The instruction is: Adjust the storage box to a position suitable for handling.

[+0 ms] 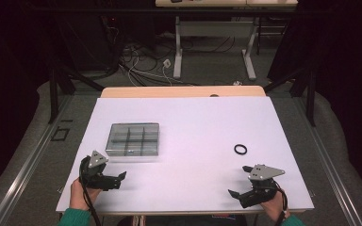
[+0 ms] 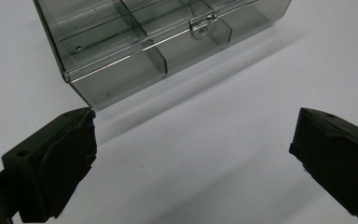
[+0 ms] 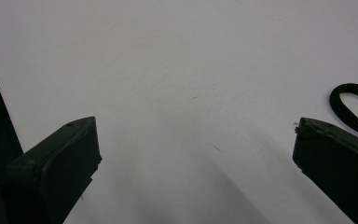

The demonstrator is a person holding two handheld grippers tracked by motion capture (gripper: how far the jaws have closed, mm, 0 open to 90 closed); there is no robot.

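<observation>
Two grippers are seen at the near edge of the white tabletop (image 1: 193, 117) in the high view: the left gripper (image 1: 120, 180) is held by a hand (image 1: 81, 194) just in front of a smoky clear compartment box (image 1: 133, 139), and the right gripper (image 1: 239, 181) is held near the opposite corner, its jaws spread wide. A black ring (image 1: 240, 149) is seen lying flat on the tabletop, beyond the right gripper and well apart from the box. The box is divided into compartments and its lid is closed. In the left gripper view, the left gripper (image 2: 191, 140) is shown with its jaws wide apart and nothing between them; the box (image 2: 158, 42) is seen close ahead, its clasp (image 2: 203, 23) facing the camera, and one lower corner is seen just beside the tip of the jaw at the view's left, though contact cannot be told. In the right gripper view, the right gripper (image 3: 196, 135) is likewise shown wide open over bare tabletop, and the ring (image 3: 354, 109) is seen just beyond the jaw at the view's right, apart from it.
</observation>
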